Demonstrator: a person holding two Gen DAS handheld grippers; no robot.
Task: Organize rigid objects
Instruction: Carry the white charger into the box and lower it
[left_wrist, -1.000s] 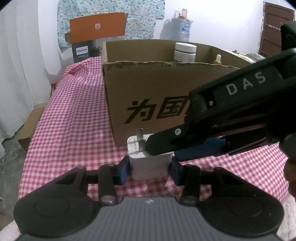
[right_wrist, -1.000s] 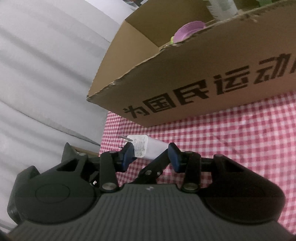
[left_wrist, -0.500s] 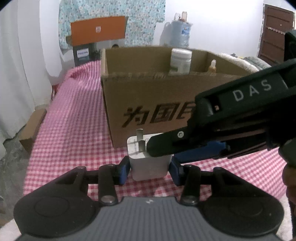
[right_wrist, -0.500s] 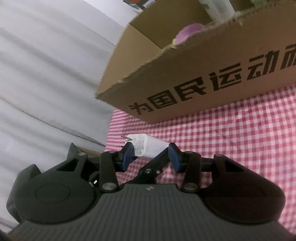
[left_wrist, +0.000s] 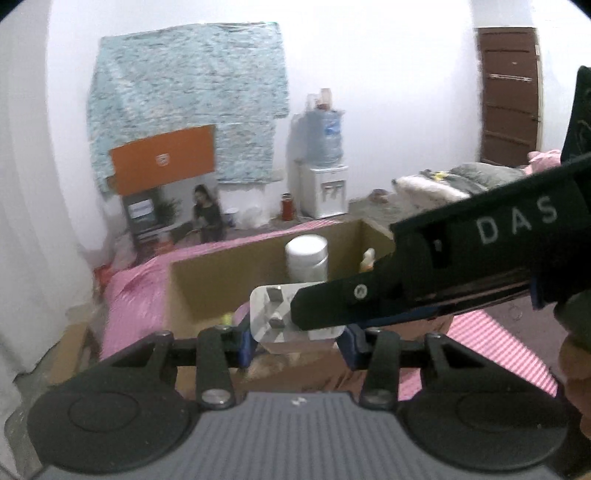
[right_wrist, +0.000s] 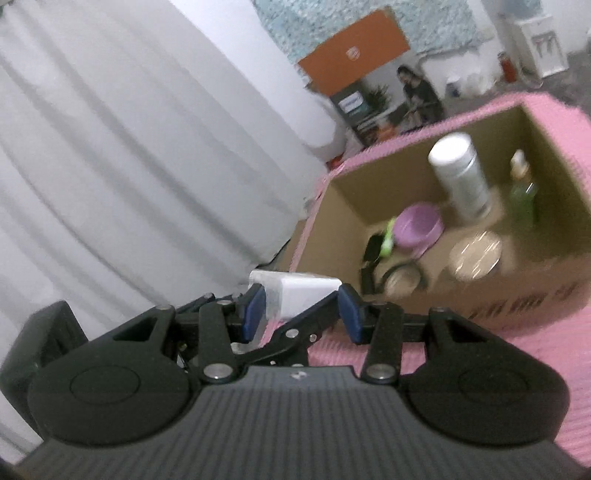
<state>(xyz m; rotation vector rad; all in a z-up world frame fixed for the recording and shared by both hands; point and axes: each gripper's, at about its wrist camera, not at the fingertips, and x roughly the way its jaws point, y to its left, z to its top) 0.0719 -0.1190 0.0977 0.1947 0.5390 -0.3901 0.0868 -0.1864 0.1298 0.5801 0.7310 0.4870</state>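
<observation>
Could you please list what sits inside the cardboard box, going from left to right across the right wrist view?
Black item with green piece → purple bowl → white bottle → green bottle.

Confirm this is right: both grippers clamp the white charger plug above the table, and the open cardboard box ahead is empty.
Wrong on the box. The cardboard box is not empty: the right wrist view shows a white bottle, a purple bowl and a green bottle inside. The left gripper and right gripper do hold the white charger plug.
</observation>
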